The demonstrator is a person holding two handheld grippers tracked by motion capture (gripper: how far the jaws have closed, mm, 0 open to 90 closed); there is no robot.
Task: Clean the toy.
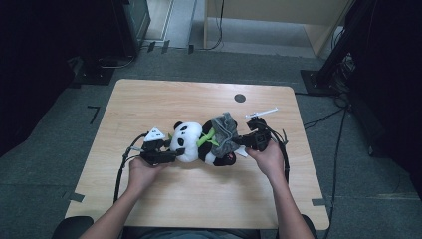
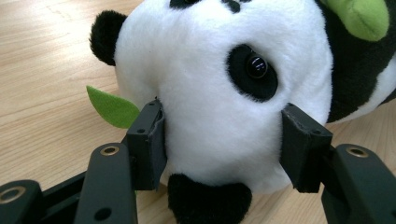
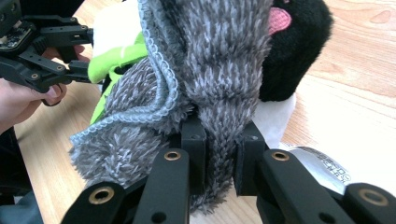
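A plush panda [image 1: 188,143] lies on its side in the middle of the wooden table [image 1: 199,99], head to the left. My left gripper [image 1: 175,152] is shut on its white head [image 2: 219,102], one pad [image 2: 150,140] pressing in on either side. A grey fuzzy knit cloth [image 1: 225,132] is draped over the panda's body. My right gripper [image 1: 242,141] is shut on a fold of that cloth [image 3: 224,60], pinched between its pads [image 3: 194,154]. A black plush paw with a pink patch [image 3: 292,42] sticks out behind the cloth.
A white pen-like stick [image 1: 262,113] lies on the table behind the right gripper, and a dark round hole [image 1: 240,98] is farther back. A white printed tag [image 3: 322,168] hangs off the panda. Cables trail from both grippers toward the front edge.
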